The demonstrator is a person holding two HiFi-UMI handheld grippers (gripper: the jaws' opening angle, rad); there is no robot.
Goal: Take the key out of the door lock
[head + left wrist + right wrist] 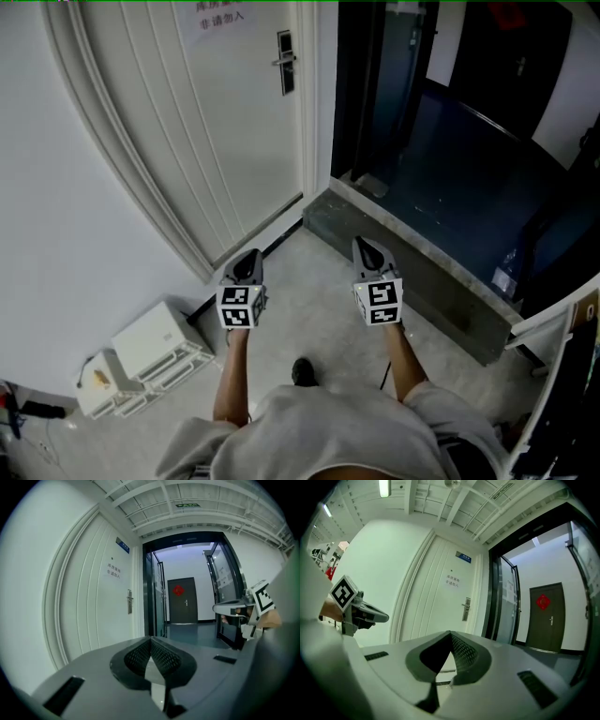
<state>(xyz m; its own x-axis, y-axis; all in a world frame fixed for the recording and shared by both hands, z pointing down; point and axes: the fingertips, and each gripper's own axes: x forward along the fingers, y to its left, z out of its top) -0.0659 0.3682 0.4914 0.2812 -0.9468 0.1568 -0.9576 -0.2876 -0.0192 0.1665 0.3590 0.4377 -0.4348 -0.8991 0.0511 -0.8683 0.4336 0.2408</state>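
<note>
A white panelled door (pixel 239 122) stands ahead, closed, with a dark lock plate and lever handle (pixel 286 63) near its right edge. No key can be made out at this distance. The lock plate (pixel 130 602) also shows in the left gripper view, and as a small lock plate (pixel 466 609) in the right gripper view. My left gripper (pixel 247 260) and right gripper (pixel 364 247) are held side by side well short of the door, both pointing towards it. The left gripper (pixel 151 639) and the right gripper (pixel 450 633) are both shut, tips meeting, with nothing between them.
White boxes (pixel 155 347) lie on the floor by the left wall. A grey stone threshold (pixel 412 281) runs diagonally at the right before a dark glass doorway (pixel 450 141). A paper notice (pixel 217 14) hangs on the door. Far down the corridor is a dark door (pixel 182 600).
</note>
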